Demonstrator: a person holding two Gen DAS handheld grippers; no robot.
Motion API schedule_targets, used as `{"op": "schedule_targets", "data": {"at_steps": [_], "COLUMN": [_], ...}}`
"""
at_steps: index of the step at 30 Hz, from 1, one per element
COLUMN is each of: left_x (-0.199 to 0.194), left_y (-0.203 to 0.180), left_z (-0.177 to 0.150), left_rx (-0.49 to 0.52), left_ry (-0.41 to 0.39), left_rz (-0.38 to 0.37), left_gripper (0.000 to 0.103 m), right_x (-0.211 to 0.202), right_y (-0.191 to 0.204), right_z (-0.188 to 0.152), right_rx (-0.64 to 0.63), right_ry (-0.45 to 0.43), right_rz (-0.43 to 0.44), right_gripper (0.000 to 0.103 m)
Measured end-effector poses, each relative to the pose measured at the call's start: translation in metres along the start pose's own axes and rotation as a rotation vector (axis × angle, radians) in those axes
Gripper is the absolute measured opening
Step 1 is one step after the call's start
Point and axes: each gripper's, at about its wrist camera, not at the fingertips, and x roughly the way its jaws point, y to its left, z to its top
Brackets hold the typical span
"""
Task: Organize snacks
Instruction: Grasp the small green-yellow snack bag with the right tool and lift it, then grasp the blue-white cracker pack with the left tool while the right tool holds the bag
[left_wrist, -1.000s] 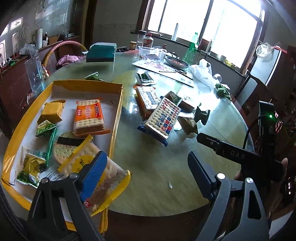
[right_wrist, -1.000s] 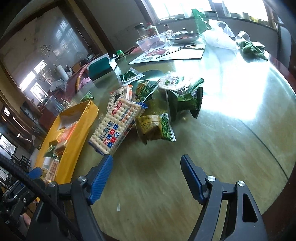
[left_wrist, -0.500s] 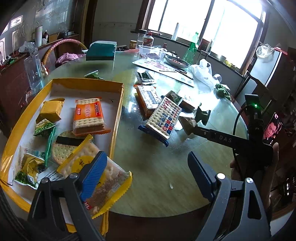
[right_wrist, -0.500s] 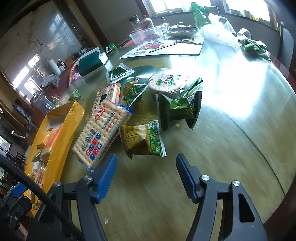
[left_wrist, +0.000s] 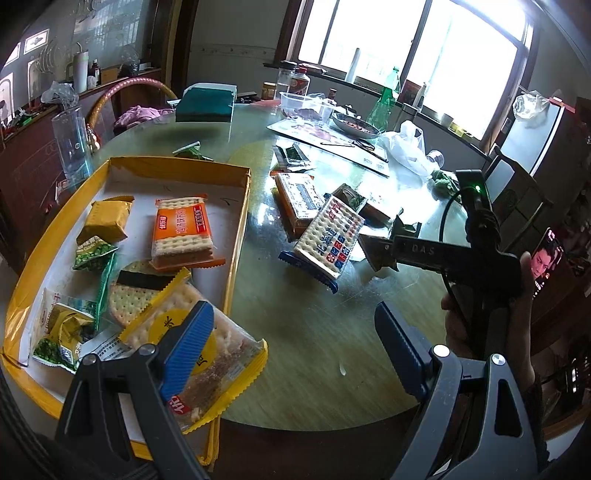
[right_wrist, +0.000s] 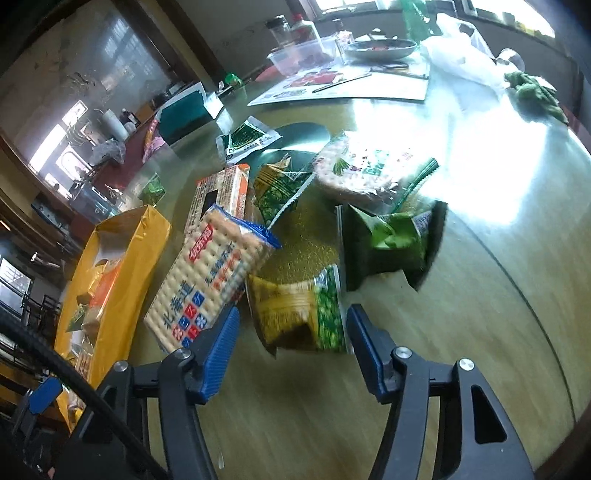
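1. The right claw (right_wrist: 291, 343) points down at the round glass-topped bench (right_wrist: 461, 325). Its jaws are closing around the yellow-and-green crinkled snack packet (right_wrist: 295, 310); the blue pads flank the packet's near end and do not yet press it.
2. The packet lies flat on the bench, touching the blue-edged cracker pack (right_wrist: 210, 280) at its left, so a straddling approach likely avoids disturbing that pack.
3. The left claw (left_wrist: 291, 343) hovers with jaws wide apart and empty beside the yellow cardboard tray (left_wrist: 236, 221), which already contains sorted snacks; presumably it waits.
4. Compared with one second ago, the right claw is nearer the packet and narrower. The left claw is unmoved.
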Motion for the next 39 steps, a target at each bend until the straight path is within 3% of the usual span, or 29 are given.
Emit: {"op": "schedule_targets", "data": {"at_steps": [3, 5, 10, 15, 24, 27, 31, 39], "left_x": [0.000, 0.002, 0.003, 0.007, 0.054, 0.068, 0.082, 0.119], "left_y": [-0.002, -0.005, -0.009, -0.016, -0.038, -0.044, -0.053, -0.055], "left_z": [0.000, 0.000, 0.001, 0.006, 0.024, 0.030, 0.037, 0.057], "left_rx": [0.004, 0.009, 0.023, 0.042, 0.158, 0.193, 0.253, 0.256], "left_ry": [0.005, 0.011, 0.016, 0.019, 0.129, 0.161, 0.156, 0.182], "left_rz": [0.001, 0.005, 0.031, 0.036, 0.032, 0.029, 0.084, 0.112], "left_gripper": [0.089, 0.089, 0.089, 0.089, 0.089, 0.089, 0.089, 0.089], "right_x": [0.000, 0.001, -0.003, -0.020, -0.055, -0.059, -0.060, -0.062], "right_y": [-0.001, 0.000, -0.005, -0.013, -0.028, -0.034, -0.038, -0.039], "right_z": [0.001, 0.001, -0.003, -0.026, -0.070, -0.073, -0.073, -0.077], "right_rx": [0.002, -0.010, -0.004, 0.000, 0.030, 0.048, 0.055, 0.057], "right_ry": [0.007, 0.002, 0.004, -0.011, -0.068, -0.079, -0.087, -0.095], "right_rz": [0.001, -0.021, -0.004, -0.015, -0.061, -0.078, -0.074, -0.062], "right_gripper": [0.059, 0.050, 0.042, 0.042, 0.042, 0.042, 0.042, 0.042]}}
